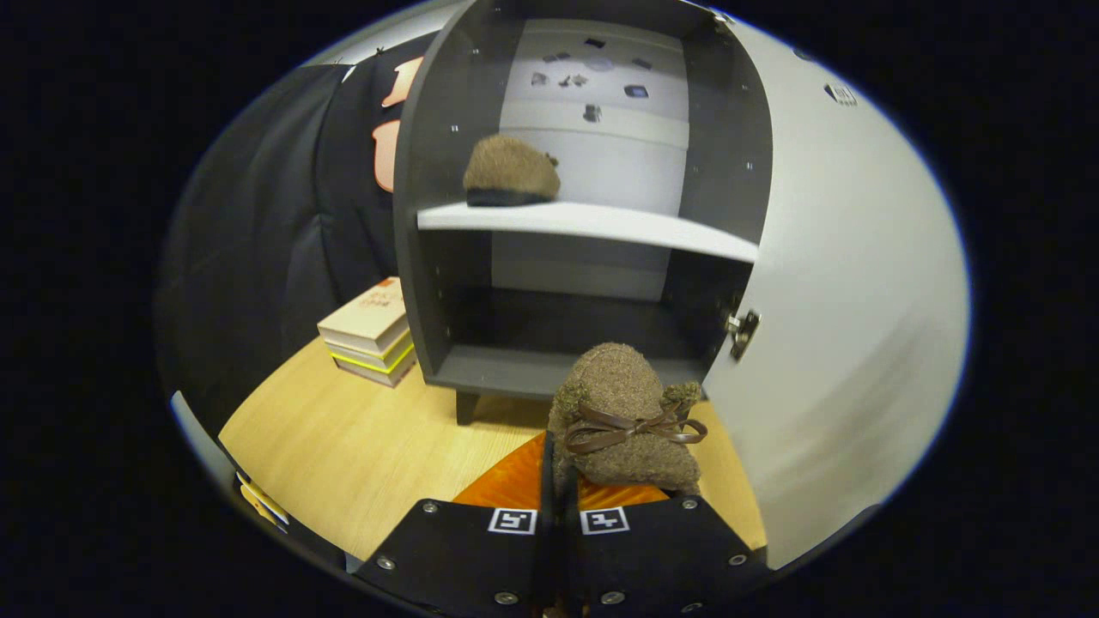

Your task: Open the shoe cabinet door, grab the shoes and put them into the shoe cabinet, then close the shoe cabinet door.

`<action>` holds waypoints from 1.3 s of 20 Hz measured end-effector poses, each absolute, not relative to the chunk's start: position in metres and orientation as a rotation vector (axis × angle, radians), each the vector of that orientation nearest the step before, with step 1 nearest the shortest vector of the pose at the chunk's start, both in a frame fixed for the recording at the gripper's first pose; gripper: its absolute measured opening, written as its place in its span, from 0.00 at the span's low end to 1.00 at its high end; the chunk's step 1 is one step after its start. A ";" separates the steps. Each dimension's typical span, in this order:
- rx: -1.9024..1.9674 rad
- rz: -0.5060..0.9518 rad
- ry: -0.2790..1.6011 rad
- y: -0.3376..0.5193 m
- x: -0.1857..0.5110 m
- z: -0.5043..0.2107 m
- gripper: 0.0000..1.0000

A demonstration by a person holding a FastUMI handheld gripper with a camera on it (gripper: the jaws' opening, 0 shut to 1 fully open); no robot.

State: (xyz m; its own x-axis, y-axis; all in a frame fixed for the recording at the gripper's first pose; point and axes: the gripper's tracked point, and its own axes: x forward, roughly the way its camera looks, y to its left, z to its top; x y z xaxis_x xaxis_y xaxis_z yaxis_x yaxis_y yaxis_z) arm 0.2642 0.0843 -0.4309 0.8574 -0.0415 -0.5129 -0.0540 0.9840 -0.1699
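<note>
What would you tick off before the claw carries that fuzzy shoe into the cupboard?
1. Cabinet door open: ok, swung wide beside the opening.
2. Grip: ok, the claw is closed on the bowed shoe.
3. First shoe stored: ok, on the white shelf.
4. Room on that shelf: ok, bare beside the first shoe.
5. Bottom compartment free: ok.
6. Grip firmness: cannot tell.
</note>
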 end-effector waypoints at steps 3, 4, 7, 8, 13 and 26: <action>-0.178 0.007 0.450 0.088 0.294 -0.373 0.05; -0.172 0.004 0.429 0.088 0.305 -0.360 0.05; -0.158 0.006 0.373 0.088 0.344 -0.323 0.04; -0.162 0.006 0.357 0.087 0.360 -0.313 0.04; -0.201 0.008 0.303 0.073 0.430 -0.285 0.04; -0.157 0.053 0.360 0.062 0.551 -0.329 0.04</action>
State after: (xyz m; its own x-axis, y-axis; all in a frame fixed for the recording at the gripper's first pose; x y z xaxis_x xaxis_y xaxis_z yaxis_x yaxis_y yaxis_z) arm 0.5513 0.0619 -0.3287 0.9348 0.0234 -0.3545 -0.0792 0.9865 -0.1436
